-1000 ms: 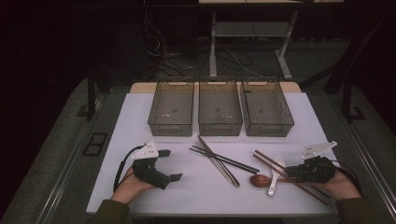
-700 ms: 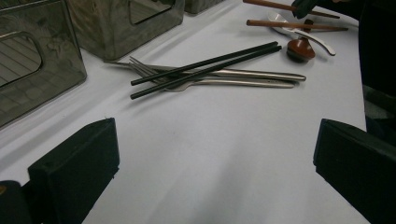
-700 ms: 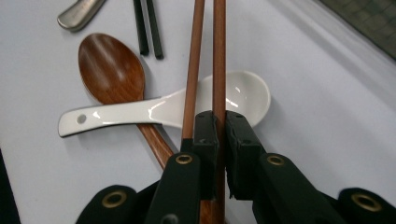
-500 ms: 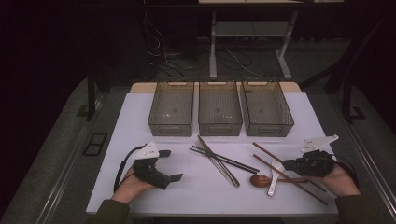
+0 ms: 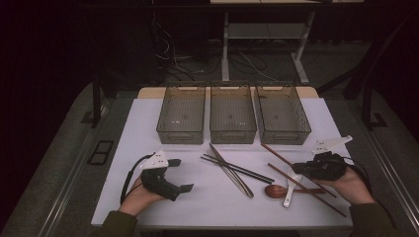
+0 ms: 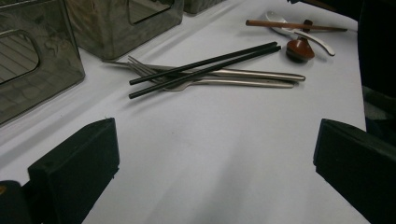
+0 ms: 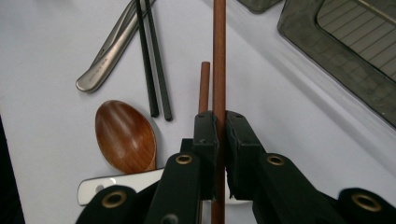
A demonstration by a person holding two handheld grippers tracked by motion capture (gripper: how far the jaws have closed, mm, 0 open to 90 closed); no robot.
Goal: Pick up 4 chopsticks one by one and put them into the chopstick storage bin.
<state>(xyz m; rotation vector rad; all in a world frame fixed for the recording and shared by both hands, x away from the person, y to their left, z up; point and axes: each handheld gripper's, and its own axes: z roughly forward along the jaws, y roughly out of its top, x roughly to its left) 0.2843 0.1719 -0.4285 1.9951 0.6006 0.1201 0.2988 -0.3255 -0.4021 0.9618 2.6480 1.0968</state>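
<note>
Right gripper view: right gripper (image 7: 219, 126) jaws pinch one brown chopstick (image 7: 219, 56) | second brown chopstick (image 7: 204, 86) just beside | wooden spoon (image 7: 125, 136), black chopsticks (image 7: 154, 65) near | left gripper (image 5: 179, 174) jaws spread, holding nothing, over table (image 5: 148, 123)

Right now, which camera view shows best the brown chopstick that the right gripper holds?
The right gripper view: the brown chopstick runs close up between the shut pads of the right gripper. The high view shows it thin and far. The left gripper view shows a brown stick, though which one is unclear.
</note>
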